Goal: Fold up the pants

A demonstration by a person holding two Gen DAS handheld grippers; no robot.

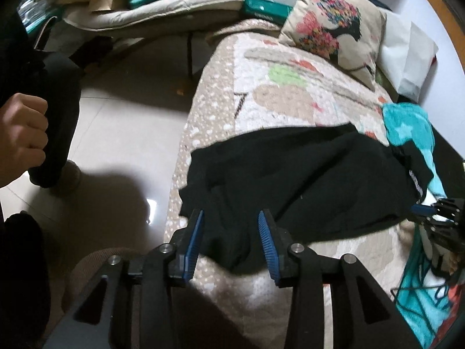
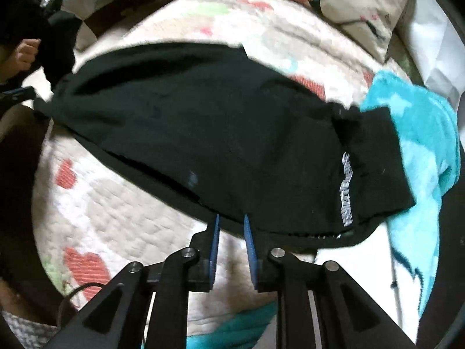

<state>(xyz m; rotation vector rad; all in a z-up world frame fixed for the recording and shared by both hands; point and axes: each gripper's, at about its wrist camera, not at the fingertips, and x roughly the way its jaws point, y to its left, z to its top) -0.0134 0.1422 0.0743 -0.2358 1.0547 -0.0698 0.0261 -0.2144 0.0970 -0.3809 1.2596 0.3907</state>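
Observation:
Black pants (image 1: 296,180) lie across a patterned quilt (image 1: 261,93) on a bed. In the right wrist view the pants (image 2: 203,122) lie folded lengthwise, with a waistband bearing white lettering (image 2: 347,189) at the right. My left gripper (image 1: 231,218) is open, its blue pads either side of a fold of the pants at their left end. My right gripper (image 2: 231,222) is open with a narrow gap, its tips at the pants' near edge. The right gripper also shows at the right edge of the left wrist view (image 1: 441,215).
A turquoise towel (image 2: 421,133) lies under the waistband end. A printed cushion (image 1: 328,26) sits at the head of the bed. Glossy tiled floor (image 1: 122,133) lies left of the bed, with a person's fist (image 1: 20,133) and dark-clad leg. Clutter and a padded seat (image 1: 151,8) stand behind.

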